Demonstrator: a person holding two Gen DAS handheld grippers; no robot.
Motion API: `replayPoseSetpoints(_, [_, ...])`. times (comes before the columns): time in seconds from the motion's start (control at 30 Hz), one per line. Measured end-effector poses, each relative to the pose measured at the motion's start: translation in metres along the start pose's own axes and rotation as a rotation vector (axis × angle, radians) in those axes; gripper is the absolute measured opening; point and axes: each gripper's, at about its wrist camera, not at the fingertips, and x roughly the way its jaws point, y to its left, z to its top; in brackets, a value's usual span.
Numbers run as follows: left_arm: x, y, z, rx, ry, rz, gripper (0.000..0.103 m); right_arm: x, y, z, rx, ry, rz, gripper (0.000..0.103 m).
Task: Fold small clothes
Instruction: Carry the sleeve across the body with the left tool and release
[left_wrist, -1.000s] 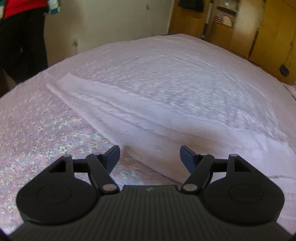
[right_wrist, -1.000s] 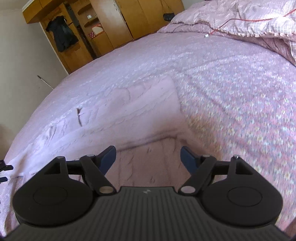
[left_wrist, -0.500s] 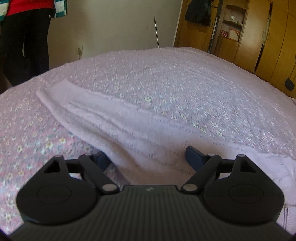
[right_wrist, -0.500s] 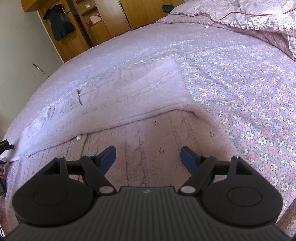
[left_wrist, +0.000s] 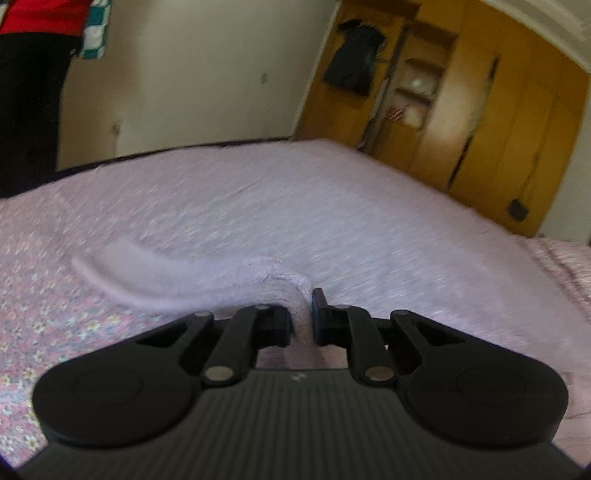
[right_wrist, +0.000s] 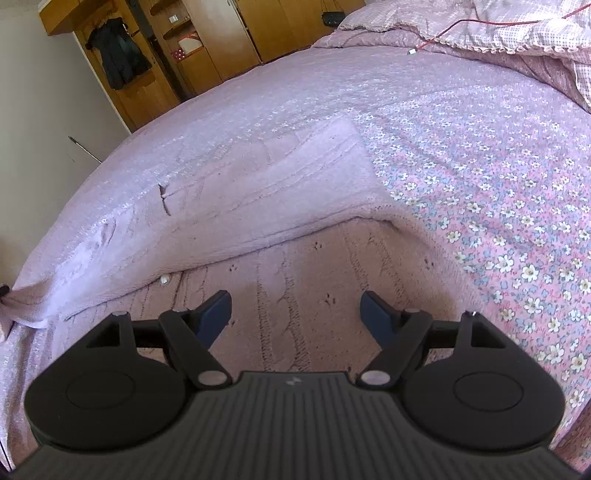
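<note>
The left gripper (left_wrist: 303, 314) has changed most: a second ago its jaws stood wide apart above the pale pink knitted garment (right_wrist: 258, 192), and now they are drawn close together with a bunch of that knit pinched between them. In the left wrist view the fabric rises in a hump out of the jaws and trails away to the left across the bed (left_wrist: 332, 206), and the whole view is smeared with motion, so the gripper seems to be lifting and carrying the cloth.

The right gripper (right_wrist: 295, 310) has hardly altered. Its jaws are wide open and hold nothing, hovering over the nearer, cable-patterned part of the garment. Beyond the right gripper, a lighter layer of the knit lies folded over that darker part, its straight edge running across the garment from the far right corner down toward the left. At the far left edge of the right wrist view the fabric gathers into a pulled point, likely where the left gripper has it.

The garment lies on the floral bedspread (right_wrist: 498, 221), to the left of the crumpled quilt (right_wrist: 517, 33). My judgement is that one fold is already laid and the left side is starting the next, with the right gripper free to steady or pinch the near edge.
</note>
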Motion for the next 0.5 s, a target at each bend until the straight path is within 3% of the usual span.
replayPoseSetpoints(0.27, [-0.037,-0.072,0.007,0.017,-0.040,-0.188,0.013,-0.009,-0.005,-0.001,0.016,-0.021,0.018,0.082])
replayPoseSetpoints(0.5, [-0.048,-0.145,-0.018,0.101,-0.009,-0.326,0.013,-0.014,-0.016,0.000,0.049,-0.035,0.029,0.082])
